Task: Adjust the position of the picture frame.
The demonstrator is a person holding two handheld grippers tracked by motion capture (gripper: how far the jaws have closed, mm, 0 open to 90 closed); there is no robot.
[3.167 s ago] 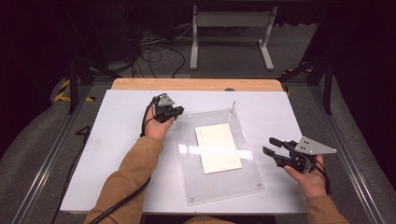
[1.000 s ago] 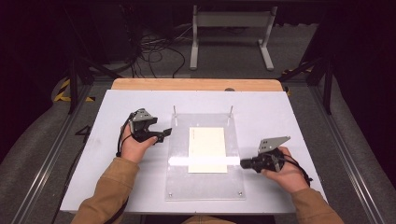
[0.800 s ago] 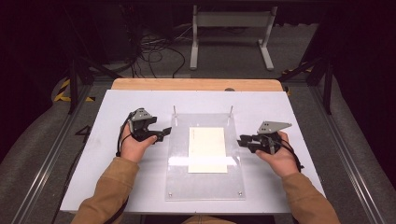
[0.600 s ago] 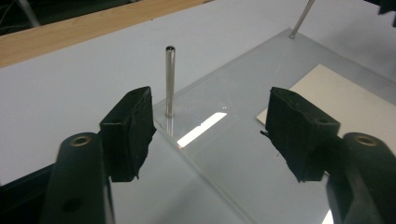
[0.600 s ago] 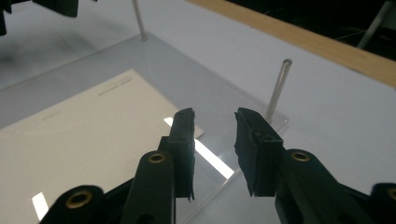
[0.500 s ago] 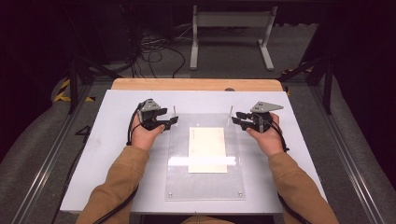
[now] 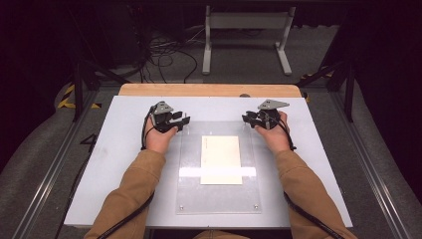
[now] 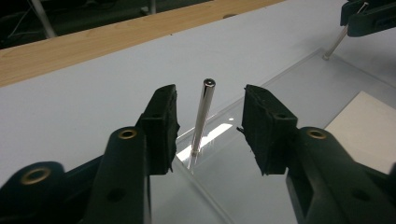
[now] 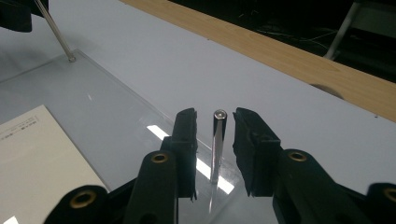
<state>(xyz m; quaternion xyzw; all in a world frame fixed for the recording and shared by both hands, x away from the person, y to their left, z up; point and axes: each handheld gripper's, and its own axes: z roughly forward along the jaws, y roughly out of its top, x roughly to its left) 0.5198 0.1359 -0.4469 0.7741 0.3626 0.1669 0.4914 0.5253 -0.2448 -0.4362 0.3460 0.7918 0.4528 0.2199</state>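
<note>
A clear acrylic plate (image 7: 219, 199) lies flat on the white table with a cream paper sheet (image 7: 220, 159) on it. A thin metal post stands at each far corner. My left gripper (image 7: 185, 121) is at the far left corner. In the left gripper view that post (image 8: 202, 119) stands between its jaws with a gap on each side; the jaws have just been closing. My right gripper (image 7: 246, 119) is at the far right corner. Its pads flank the other post (image 9: 217, 144) closely without touching it, and have just been closing.
A wooden strip (image 7: 209, 89) runs along the table's far edge. Behind it, cables and a metal stand (image 7: 246, 30) are on the floor. The near corners of the plate carry small screws (image 7: 181, 207). Bare white table (image 7: 109, 164) lies on both sides of the plate.
Both hands moved away from me to the plate's far corners, the right one from the plate's right edge. The left jaws have narrowed around their post.
</note>
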